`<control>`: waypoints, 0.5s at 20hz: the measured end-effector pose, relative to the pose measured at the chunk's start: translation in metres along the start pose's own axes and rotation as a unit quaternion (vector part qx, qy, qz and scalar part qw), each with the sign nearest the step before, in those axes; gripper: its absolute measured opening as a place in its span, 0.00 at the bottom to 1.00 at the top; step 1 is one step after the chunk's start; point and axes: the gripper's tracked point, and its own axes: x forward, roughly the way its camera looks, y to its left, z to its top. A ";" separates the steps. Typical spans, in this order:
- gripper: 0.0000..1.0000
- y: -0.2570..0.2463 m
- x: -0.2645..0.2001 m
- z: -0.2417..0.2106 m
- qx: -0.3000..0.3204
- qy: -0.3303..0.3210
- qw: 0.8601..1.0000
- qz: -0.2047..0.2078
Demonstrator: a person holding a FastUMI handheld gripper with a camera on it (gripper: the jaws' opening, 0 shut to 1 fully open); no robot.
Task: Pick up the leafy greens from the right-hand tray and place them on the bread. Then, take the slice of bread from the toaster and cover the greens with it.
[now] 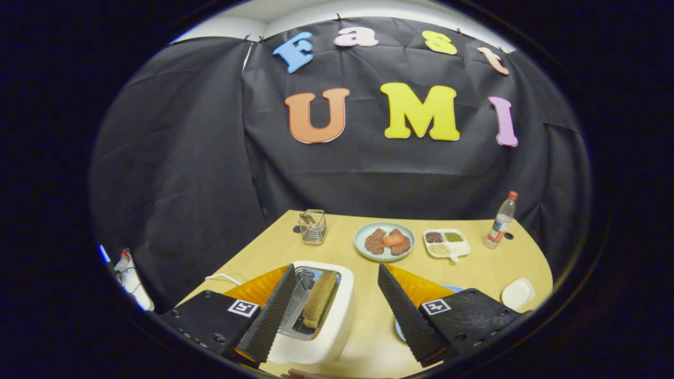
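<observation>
Gripper: the gripper (334, 310) has its two fingers spread wide apart. They hold nothing.

Toaster: the white toaster (337, 321) sits on the near left of the table (363, 247). The left finger (271, 316) lies over its left side.

Bread slice: the slice of bread (321, 300) stands up in the toaster slot, between the fingers and closer to the left one. No finger touches it.

Blue plate: a bit of a blue plate (452, 288) peeks out behind the right finger (403, 308). I cannot tell what is on it.

Greens: I cannot tell where the leafy greens are. They may be on the hidden blue plate.

Far things: a round plate (384, 253) with brown pieces and a red slice sits far in the middle. A little tray with seeds (446, 243) is just to its right. A bottle (501, 221) stands far right. A wire basket (314, 227) stands far left. A small white dish (517, 292) is near right.

Done so far: I think the greens step may be done, since the fingers sit at the toaster, but the view cannot prove it.

Left to do: grab the bread, lift it out, and lay it over the greens.
</observation>
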 end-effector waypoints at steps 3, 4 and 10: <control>0.89 0.001 0.019 -0.009 -0.007 0.010 1.000 -0.028; 0.84 0.002 0.025 -0.014 -0.005 0.018 0.999 -0.031; 0.67 0.000 0.047 -0.032 0.012 0.077 0.996 -0.049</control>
